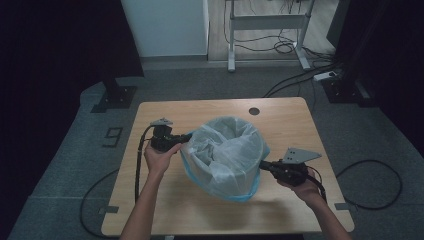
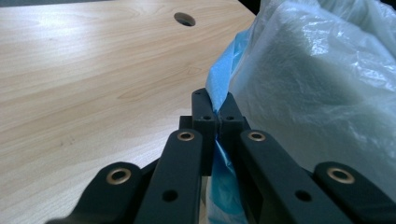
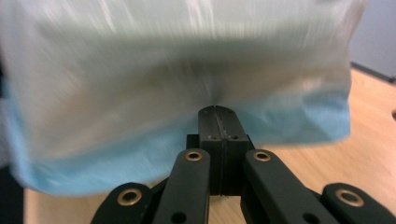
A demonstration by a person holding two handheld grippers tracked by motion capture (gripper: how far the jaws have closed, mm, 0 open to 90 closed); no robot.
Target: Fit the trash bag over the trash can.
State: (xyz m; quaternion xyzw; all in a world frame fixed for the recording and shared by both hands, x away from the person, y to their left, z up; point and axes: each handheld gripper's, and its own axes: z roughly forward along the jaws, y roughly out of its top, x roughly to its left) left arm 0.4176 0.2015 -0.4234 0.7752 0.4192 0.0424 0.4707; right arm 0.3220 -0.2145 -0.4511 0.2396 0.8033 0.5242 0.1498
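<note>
Dim room, grey carpet, cables on the floor past the far edge; light wooden table (image 1: 165, 200) with a round cable hole (image 1: 254, 111) near its far edge.

Left gripper (image 2: 217, 117): jaws closed tight, a fold of blue film pinched between the tips. That fold is the hem of the thin blue-and-white plastic bin liner (image 2: 308, 88), so the grip sits on the edge, not the body. In the high view the left gripper (image 1: 186, 137) meets the liner at its left rim, hand behind it.

Right gripper (image 3: 219, 122): jaws pressed together, the film puckering to a point right at the tips, so it reads as clamped on the liner (image 3: 177, 84) too. That view is motion-blurred, so the exact bite isn't clear. From above, the right gripper (image 1: 262, 165) meets the liner at its near-right side.

Liner (image 1: 225, 155) stands mid-table, mouth up and open, draped over what looks like a round bin; blue band low on the outside. The bin itself is hidden under the film.

Judgement: two opposed pinches keep the mouth spread and taut, which suits pulling the hem down over the rim, or lifting the liner off. Can't tell which.

Risk: thin film, small bite; uneven pull could tear or slip it.
</note>
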